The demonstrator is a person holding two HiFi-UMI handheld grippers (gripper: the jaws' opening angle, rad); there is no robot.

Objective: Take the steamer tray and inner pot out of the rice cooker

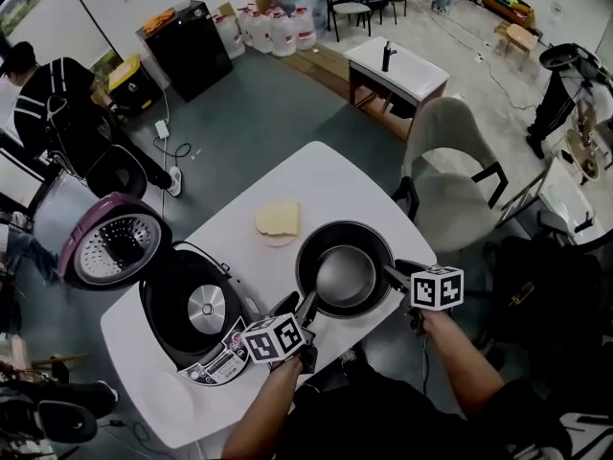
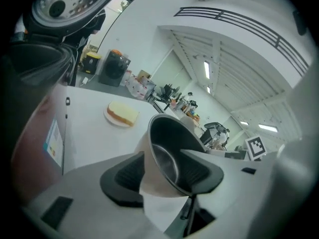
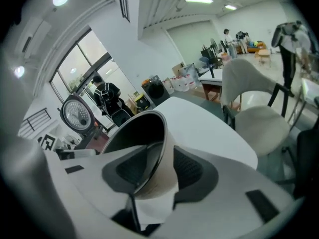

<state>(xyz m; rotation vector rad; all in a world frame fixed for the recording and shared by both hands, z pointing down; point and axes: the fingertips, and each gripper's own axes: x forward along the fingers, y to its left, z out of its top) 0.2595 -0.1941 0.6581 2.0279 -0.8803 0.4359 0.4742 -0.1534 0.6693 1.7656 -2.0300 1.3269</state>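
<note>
**Head view.** The inner pot (image 1: 345,278) is already out of the rice cooker (image 1: 192,319). It appears to sit on the white table (image 1: 316,175), right of centre, just right of the cooker. The cooker's well is empty down to its heating plate, and its lid (image 1: 113,242) is thrown open at left. My left gripper (image 1: 308,305) meets the pot's lower-left rim, and my right gripper (image 1: 395,276) meets its right rim, on opposite sides. A plate with a bread slice (image 1: 277,221) lies just above the pot. I cannot pick out the steamer tray.

**Left gripper view.** The pot (image 2: 169,133) fills the centre, and its thin rim stands between my pads (image 2: 124,176), one outside the wall and one inside. The jaws sit a little apart around the rim and do not seem to pinch it, so I read this claw as slack. The cooker body (image 2: 35,133) looms at left.

**Right gripper view.** My right claw (image 3: 159,172) is the same. The rim of the pot (image 3: 134,131) runs between the pads (image 3: 192,171), and these jaws stand slightly apart too, loose rather than clamped.

The pot looks like stiff, thin-walled metal with a smooth, probably slippery coating. Empty, it should be fairly light. The rim is the place to hold it, at two opposite points to stop it tipping.
</note>
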